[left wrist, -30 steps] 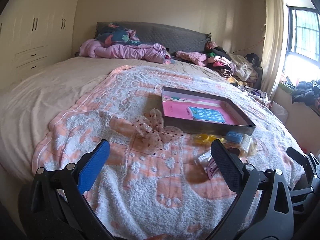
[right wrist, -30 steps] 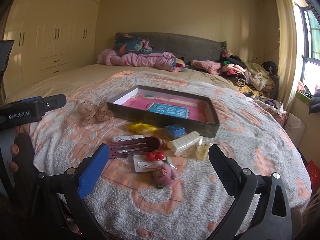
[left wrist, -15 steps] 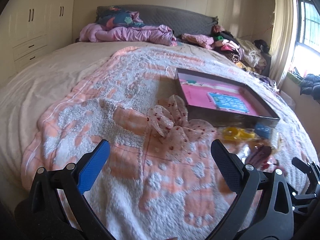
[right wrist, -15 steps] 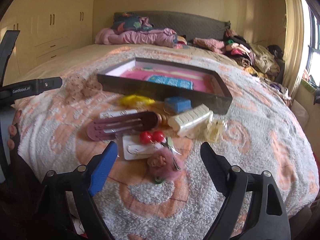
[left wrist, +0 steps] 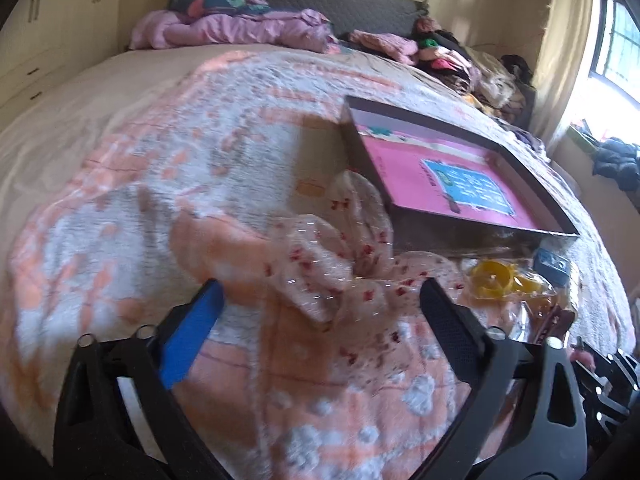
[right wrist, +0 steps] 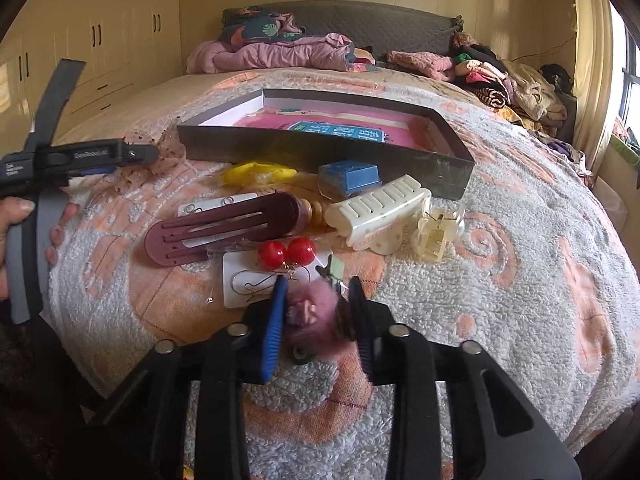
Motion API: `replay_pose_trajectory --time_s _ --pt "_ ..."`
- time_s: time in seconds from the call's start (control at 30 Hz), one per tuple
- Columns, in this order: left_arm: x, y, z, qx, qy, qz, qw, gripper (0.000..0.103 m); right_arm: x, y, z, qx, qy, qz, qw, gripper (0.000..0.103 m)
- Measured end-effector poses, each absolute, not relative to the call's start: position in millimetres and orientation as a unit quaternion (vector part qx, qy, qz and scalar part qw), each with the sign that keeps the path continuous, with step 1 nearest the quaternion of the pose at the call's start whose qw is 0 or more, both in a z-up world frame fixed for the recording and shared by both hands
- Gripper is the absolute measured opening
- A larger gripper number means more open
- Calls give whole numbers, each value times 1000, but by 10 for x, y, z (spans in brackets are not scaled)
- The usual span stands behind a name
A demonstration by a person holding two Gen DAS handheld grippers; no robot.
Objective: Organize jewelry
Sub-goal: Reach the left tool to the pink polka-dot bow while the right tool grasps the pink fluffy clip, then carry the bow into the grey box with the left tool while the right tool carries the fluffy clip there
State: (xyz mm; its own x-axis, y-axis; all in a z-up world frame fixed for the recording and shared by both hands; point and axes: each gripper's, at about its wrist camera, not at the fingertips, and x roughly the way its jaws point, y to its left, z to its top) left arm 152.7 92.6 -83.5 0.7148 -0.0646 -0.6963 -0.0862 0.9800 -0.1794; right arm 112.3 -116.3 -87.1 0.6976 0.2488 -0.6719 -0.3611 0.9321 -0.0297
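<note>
Right now the pink fluffy hair clip (right wrist: 310, 314) sits on the blanket (right wrist: 500, 280) at the near edge of the pile, pinched between the two fingers of the right claw (right wrist: 316, 320), which has closed onto its fur. That hold looks soft: the pads seem to press pile rather than anything hard, so on lifting the clip could slide out or hang crooked. A small green piece (right wrist: 298, 356) shows just under it, and I cannot tell whether it belongs to the clip or would be left behind.

Just beyond the clip lie the red ball earrings (right wrist: 286, 252) on their white card (right wrist: 248, 280), with thin wire hooks close to the blue finger. A careless lift might snag a hook and drag the card along.

Farther back, the dark tray (right wrist: 320, 156) with its pink lining is the likely destination; its near wall stands up, so a low carry could knock the clip loose.

The left claw (left wrist: 320, 300) hangs wide open over the sheer dotted bow (left wrist: 340, 264), holding nothing. That view is blurred, and the gauze could catch on one finger.
</note>
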Motion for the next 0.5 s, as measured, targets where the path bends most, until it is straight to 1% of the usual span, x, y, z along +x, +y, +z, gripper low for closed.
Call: replay_pose_trajectory --time_s 0.03,0.07,0.1,0.17,0.2,0.23,0.27,0.33,0.5 --pt "1545 908 -846 -98 381 3 919 71 1121 -1177 -868 -78 352 166 918 28" --pt "1557 883 -852 -94 383 0 919 68 1114 -1190 -858 -77 351 165 919 28" --pt "1564 856 -851 -90 384 -6 919 59 1105 -1211 -846 -75 349 164 920 28" --pt "1555 804 -835 -90 383 -24 919 36 1090 -1248 -824 -71 346 162 922 28" --pt "1554 791 -829 -88 383 -27 919 32 1082 -1280 -802 -69 344 160 923 28" --pt "1542 754 -821 -82 384 -30 919 25 1079 -1291 -785 -68 343 158 924 28" --pt "1526 724 -810 -76 384 -32 920 21 1063 -1305 -770 -67 340 156 925 28" --pt "1509 691 -774 -79 383 -43 919 18 1047 -1365 -737 -67 335 152 927 28" --pt "1437 596 -652 -79 380 -60 920 15 1030 -1494 -644 -53 329 142 932 28"
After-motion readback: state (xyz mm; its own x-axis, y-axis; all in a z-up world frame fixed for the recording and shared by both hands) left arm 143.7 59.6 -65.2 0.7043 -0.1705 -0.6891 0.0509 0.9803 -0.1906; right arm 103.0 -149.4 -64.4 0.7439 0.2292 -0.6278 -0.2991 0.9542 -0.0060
